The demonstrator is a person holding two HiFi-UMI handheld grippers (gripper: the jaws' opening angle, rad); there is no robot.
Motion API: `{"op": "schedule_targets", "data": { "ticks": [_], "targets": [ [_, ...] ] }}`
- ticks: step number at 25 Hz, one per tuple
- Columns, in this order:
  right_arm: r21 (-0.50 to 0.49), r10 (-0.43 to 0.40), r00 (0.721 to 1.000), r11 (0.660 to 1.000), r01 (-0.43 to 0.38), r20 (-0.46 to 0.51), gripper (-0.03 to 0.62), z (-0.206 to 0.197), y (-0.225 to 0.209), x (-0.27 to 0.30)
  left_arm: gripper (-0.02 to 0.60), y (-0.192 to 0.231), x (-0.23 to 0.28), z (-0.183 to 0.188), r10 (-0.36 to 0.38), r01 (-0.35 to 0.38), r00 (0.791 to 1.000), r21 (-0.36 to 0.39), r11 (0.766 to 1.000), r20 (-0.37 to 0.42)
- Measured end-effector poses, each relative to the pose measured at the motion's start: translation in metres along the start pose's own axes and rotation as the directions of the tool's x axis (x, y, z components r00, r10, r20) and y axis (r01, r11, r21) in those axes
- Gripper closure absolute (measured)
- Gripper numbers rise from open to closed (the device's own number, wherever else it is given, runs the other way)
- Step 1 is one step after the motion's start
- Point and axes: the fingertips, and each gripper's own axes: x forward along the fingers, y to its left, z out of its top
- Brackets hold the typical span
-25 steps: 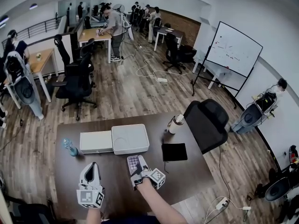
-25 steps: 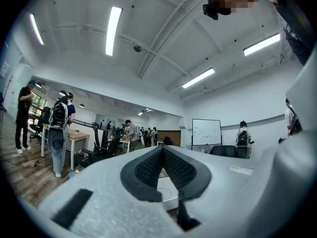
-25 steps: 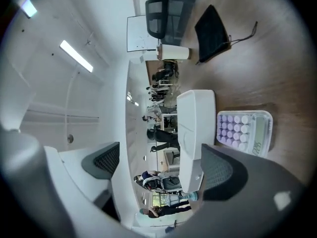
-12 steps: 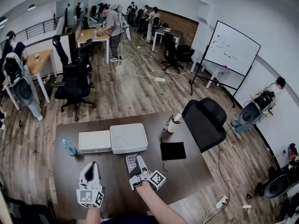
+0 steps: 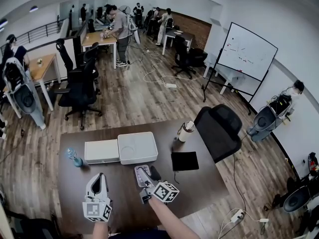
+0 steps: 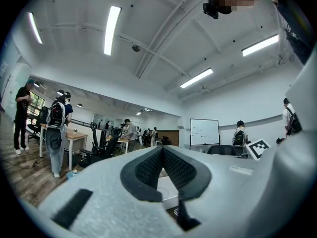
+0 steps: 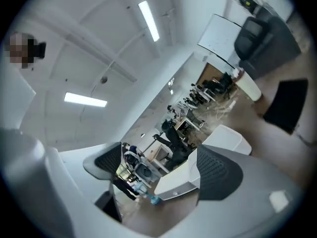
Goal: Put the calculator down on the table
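Calculator (image 5: 141,174), one, flat on table (image 5: 199,185), two white boxes (image 5: 101,151) (image 5: 138,147), left claw (image 6: 162,155) together, right claw (image 7: 159,168) apart

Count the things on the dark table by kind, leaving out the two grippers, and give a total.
White boxes: 2
Water bottle: 1
Lidded cup: 1
Calculator: 1
Black pad: 1
Total: 6

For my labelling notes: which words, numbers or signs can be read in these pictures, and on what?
No text is readable.
White whiteboard on its stand: dark marks, too small.
Pale calculator with rows of keys: print too small.
Black-and-white square markers on the cubes: patterns, no letters.
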Motion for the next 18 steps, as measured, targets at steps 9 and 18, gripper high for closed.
{"op": "schedule_targets", "data": {
  "ticks": [9, 18],
  "targets": [
    [-0.600, -0.115, 0.986, 0.800, 0.020, -0.121, 0.106, 0.000, 0.037, 0.001, 0.586, -0.001, -0.001, -0.002, -0.001, 0.001, 1.000, 0.006, 1.000, -0.003],
    [-0.740, -0.172, 0.978, 0.672, 0.032, -0.114, 0.105, -0.006, 0.042, -0.003, 0.586, 0.001, -0.002, -0.001, 0.000, 0.000, 1.000, 0.010, 1.000, -0.009]
  ]
}}
